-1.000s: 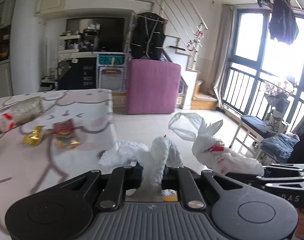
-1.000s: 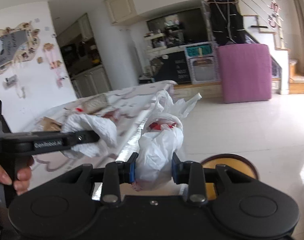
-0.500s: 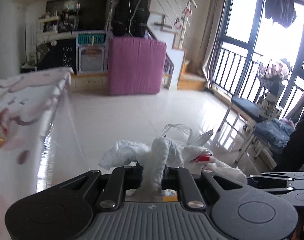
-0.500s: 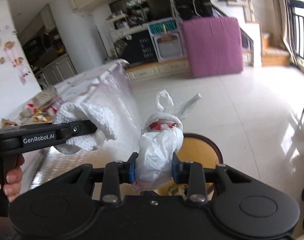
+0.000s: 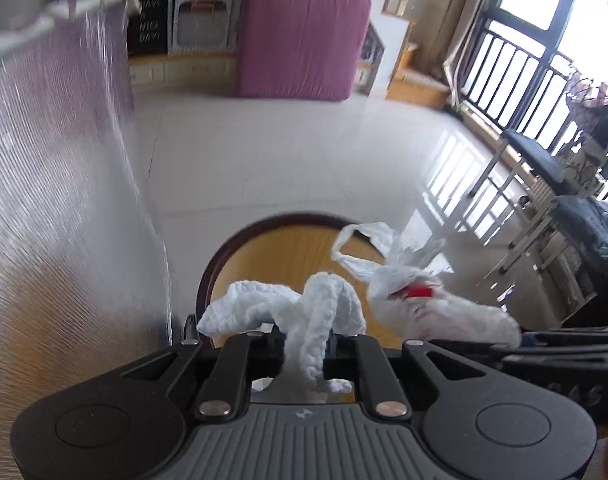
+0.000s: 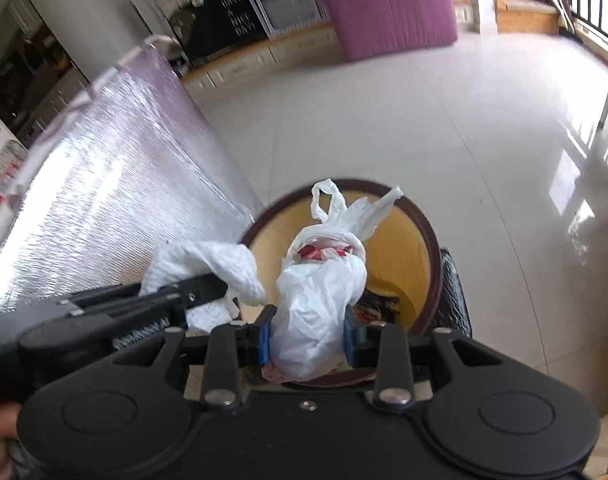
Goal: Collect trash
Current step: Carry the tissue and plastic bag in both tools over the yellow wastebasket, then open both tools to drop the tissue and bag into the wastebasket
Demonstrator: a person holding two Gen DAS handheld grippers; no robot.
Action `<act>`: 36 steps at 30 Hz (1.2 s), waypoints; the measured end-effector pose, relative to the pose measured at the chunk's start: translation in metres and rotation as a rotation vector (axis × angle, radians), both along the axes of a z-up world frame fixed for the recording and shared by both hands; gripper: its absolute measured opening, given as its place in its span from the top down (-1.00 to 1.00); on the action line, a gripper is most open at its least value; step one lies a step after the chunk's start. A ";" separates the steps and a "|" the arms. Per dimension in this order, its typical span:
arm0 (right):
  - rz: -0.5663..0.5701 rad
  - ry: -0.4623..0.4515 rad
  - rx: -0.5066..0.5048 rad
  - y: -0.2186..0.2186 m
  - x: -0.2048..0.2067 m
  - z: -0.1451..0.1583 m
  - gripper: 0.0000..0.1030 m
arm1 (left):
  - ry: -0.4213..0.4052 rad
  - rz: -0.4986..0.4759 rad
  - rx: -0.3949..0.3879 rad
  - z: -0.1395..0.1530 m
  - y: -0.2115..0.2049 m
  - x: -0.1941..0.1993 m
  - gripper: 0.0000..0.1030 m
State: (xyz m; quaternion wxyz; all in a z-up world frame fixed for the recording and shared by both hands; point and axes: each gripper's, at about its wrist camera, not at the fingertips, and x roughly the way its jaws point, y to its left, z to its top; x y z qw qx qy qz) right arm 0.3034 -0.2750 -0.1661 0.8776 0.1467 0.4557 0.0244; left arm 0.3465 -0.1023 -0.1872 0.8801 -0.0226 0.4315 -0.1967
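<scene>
My left gripper (image 5: pixel 307 344) is shut on a crumpled white paper towel (image 5: pixel 312 312), which hangs over a round trash bin (image 5: pixel 271 252) with a dark rim and yellow inside. My right gripper (image 6: pixel 307 338) is shut on a tied white plastic bag (image 6: pixel 320 292) with red scraps inside, held above the same bin (image 6: pixel 408 248). In the right wrist view the left gripper (image 6: pixel 191 300) with its towel (image 6: pixel 207 264) sits just left of the bag. In the left wrist view the bag (image 5: pixel 432 304) is just right of the towel.
A table edge draped in a shiny clear cover (image 5: pixel 63 200) falls down the left side, close to the bin. A purple cabinet (image 5: pixel 299 40) stands across the pale tiled floor (image 5: pixel 304 160). Chairs (image 5: pixel 544 184) and a balcony railing are on the right.
Both grippers have dropped from table height and tilted downward, carrying towel and bag off the table's edge. The bin has come into view beneath them. Both grips are unchanged.
</scene>
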 end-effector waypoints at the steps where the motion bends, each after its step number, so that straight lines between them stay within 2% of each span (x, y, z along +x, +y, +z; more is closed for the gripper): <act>1: -0.004 0.020 -0.004 -0.002 0.006 -0.006 0.33 | 0.010 0.006 0.000 -0.007 0.000 0.003 0.72; 5: -0.018 0.089 -0.014 -0.007 0.027 -0.027 0.33 | -0.006 -0.003 0.008 -0.030 -0.009 0.013 0.72; 8: -0.003 0.126 -0.017 -0.006 0.043 -0.038 0.33 | -0.056 -0.051 0.064 -0.046 -0.021 0.010 0.72; 11: 0.017 0.146 -0.030 -0.006 0.055 -0.047 0.33 | -0.054 -0.084 0.087 -0.066 -0.025 0.012 0.72; 15: 0.023 0.176 -0.040 -0.004 0.070 -0.060 0.33 | -0.089 -0.103 0.098 -0.072 -0.028 0.026 0.72; 18: 0.031 0.198 -0.038 0.000 0.082 -0.064 0.33 | -0.083 -0.096 0.061 -0.069 -0.025 0.037 0.71; 21: 0.038 0.213 -0.047 0.001 0.090 -0.073 0.32 | -0.051 -0.076 0.031 -0.074 -0.022 0.041 0.57; 23: 0.041 0.207 -0.055 0.003 0.094 -0.076 0.23 | -0.029 -0.051 0.025 -0.080 -0.020 0.043 0.28; 27: 0.040 0.197 -0.059 0.003 0.092 -0.078 0.05 | 0.005 -0.017 0.017 -0.083 -0.015 0.045 0.19; 36: 0.034 0.187 -0.077 -0.001 0.079 -0.069 0.04 | 0.068 0.045 0.005 -0.078 -0.001 0.048 -0.21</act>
